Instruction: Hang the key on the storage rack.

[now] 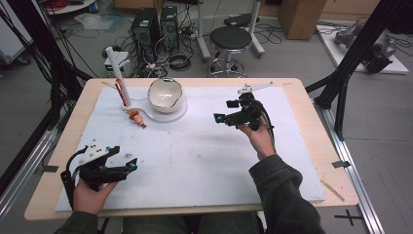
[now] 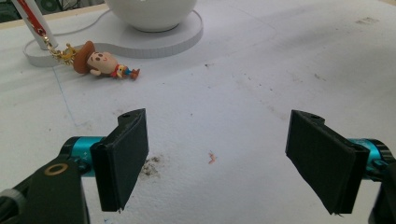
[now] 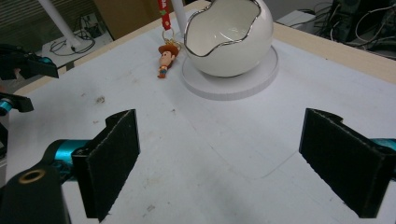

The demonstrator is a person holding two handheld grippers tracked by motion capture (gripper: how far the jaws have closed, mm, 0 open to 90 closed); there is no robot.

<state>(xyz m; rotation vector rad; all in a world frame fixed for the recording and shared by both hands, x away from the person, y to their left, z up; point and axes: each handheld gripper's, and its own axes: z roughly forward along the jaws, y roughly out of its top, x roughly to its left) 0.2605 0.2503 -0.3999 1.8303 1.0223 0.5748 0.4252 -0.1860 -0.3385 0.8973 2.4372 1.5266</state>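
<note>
White foam sheet point(image 1: 195, 156) over a wooden bench point(image 1: 302, 87), both tools held apart and empty.

Left tool point(image 1: 130, 165) sits near the front left corner, right tool point(image 1: 223, 111) well right of the white egg-shaped bowl point(image 1: 165, 95), jaws wide on each. The bowl stands on a round white base point(image 1: 179, 113); its inside looks empty. Just beside that base lies a cowboy keychain figure point(image 2: 100, 64), clipped to a red strap point(image 3: 163, 8) with white lettering too small to read.

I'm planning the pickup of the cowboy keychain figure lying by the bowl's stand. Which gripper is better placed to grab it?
Probably the left gripper: open, on the cowboy figure's side, with bare mat between. The right gripper, also open, sits across the table beyond the bowl.
</note>
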